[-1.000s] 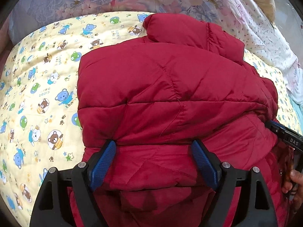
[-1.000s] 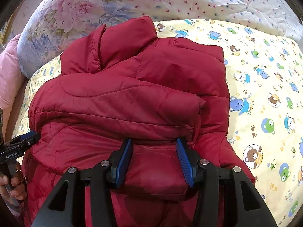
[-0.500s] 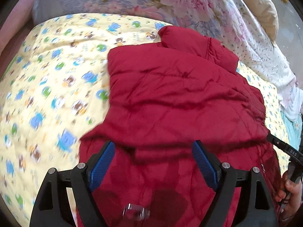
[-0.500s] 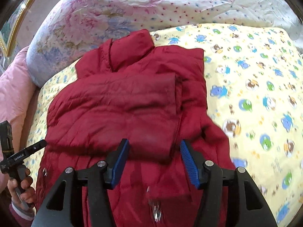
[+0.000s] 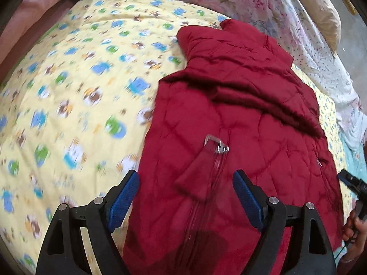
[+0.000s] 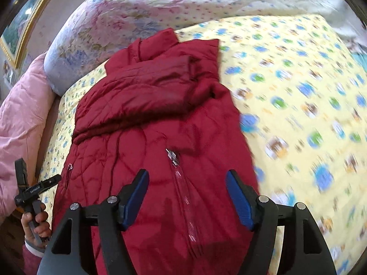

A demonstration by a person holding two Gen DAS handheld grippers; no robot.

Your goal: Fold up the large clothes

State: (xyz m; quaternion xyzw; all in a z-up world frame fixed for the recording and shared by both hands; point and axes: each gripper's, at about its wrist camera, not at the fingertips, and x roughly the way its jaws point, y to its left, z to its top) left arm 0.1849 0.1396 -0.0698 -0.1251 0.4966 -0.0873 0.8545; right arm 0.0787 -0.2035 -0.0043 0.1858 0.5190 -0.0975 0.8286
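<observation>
One red jacket [image 5: 240, 119] lies on the bed [image 5: 80, 87]. Two claws point down over it: left claw [image 5: 185, 199] released, right claw [image 6: 187, 198] opening, holding nothing.

The left gripper [image 5: 184, 202] hangs above the red jacket [image 5: 229, 114], pointing steeply down at its lower part, with its blue-padded fingers [image 5: 123, 199] spread wide and nothing between them; the left-hand finger sits over the jacket's edge. The right gripper [image 6: 187, 202] also tilts steeply down above the jacket's lower part, its jaws opening, the fingers [image 6: 239, 201] clear of the fabric. In the right wrist view, the person's left hand [image 6: 36, 225] grips its handle beside the jacket's near left corner. In the left wrist view, the right hand [image 5: 355, 226] shows at the jacket's right edge, wrapped around its handle.
</observation>
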